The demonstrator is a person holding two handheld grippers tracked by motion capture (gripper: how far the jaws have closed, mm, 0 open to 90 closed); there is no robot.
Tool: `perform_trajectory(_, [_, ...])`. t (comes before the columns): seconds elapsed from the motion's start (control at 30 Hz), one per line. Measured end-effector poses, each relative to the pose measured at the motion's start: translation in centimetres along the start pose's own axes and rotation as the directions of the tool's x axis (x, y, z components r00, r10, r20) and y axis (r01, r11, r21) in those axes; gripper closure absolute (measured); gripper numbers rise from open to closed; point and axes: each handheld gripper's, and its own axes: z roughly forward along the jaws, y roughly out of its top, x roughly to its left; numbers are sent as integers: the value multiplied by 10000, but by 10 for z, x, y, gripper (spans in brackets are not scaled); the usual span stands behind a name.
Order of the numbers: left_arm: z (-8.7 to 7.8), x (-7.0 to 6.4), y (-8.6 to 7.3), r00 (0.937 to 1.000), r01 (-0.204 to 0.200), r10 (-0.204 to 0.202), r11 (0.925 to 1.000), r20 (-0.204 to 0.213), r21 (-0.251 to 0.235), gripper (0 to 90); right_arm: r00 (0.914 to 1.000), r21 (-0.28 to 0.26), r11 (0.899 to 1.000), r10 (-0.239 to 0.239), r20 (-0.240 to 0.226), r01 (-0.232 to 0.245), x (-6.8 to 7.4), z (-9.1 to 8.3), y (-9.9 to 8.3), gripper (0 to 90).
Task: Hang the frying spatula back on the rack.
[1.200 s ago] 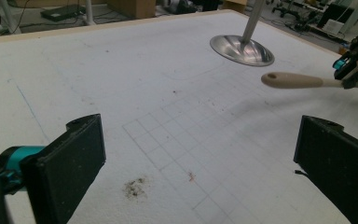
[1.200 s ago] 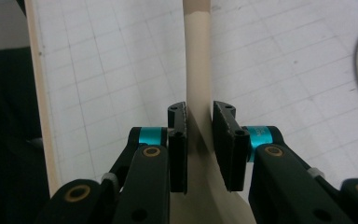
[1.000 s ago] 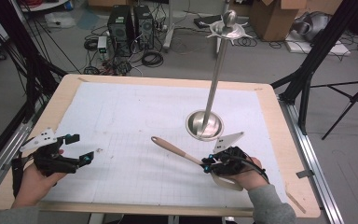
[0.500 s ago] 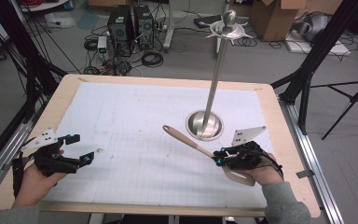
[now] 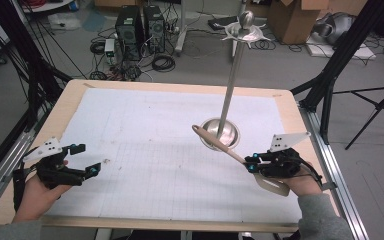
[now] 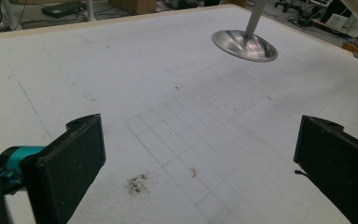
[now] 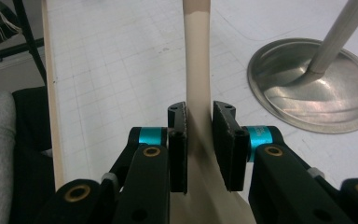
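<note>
Your right gripper (image 5: 250, 164) grasps the beige wooden spatula (image 5: 220, 144).
The spatula's handle points over the round metal stand base (image 5: 207, 129); your left gripper (image 5: 84, 159) is released above the table (image 5: 130, 95).

grey floor (image 5: 290, 65), cables (image 5: 162, 62), cardboard boxes (image 5: 292, 20)

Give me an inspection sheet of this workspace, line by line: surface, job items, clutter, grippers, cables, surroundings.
Surface: white gridded mat on a wooden table, with a small dark smudge.
Job's things: beige spatula, lifted, handle toward the metal stand.
Clutter: nothing seen.
Grippers: right gripper shut on the spatula; left gripper open, holding nothing.
Cables: tangled cables on the floor.
Surroundings: computer towers, cardboard boxes, tripod.
</note>
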Motion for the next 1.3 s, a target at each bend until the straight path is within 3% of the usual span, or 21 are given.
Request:
perform_trajectory(0.3, [-1, 0, -1, 10000, 44, -44, 10000, -13, -50, 24, 9999, -218, 9997, 104, 99, -102, -5, -18, 1, 763])
perform_trajectory(0.33, [-2, 0, -1, 10000, 32, -32, 10000, -20, -39, 24, 9994, -332, 9994, 63, 332, -52, -6, -20, 1, 763])
perform_trajectory(0.73, [-2, 0, -1, 10000, 42, -43, 10000, -57, -62, 24, 9982, -827, 9966, 75, 594, -26, -12, -50, 7, 763])
perform_trajectory(1.3, [-2, -1, -3, 9999, 44, -44, 10000, -96, 69, 24, 9979, -1343, 9909, 26, 645, 61, -25, -87, 10, 763])
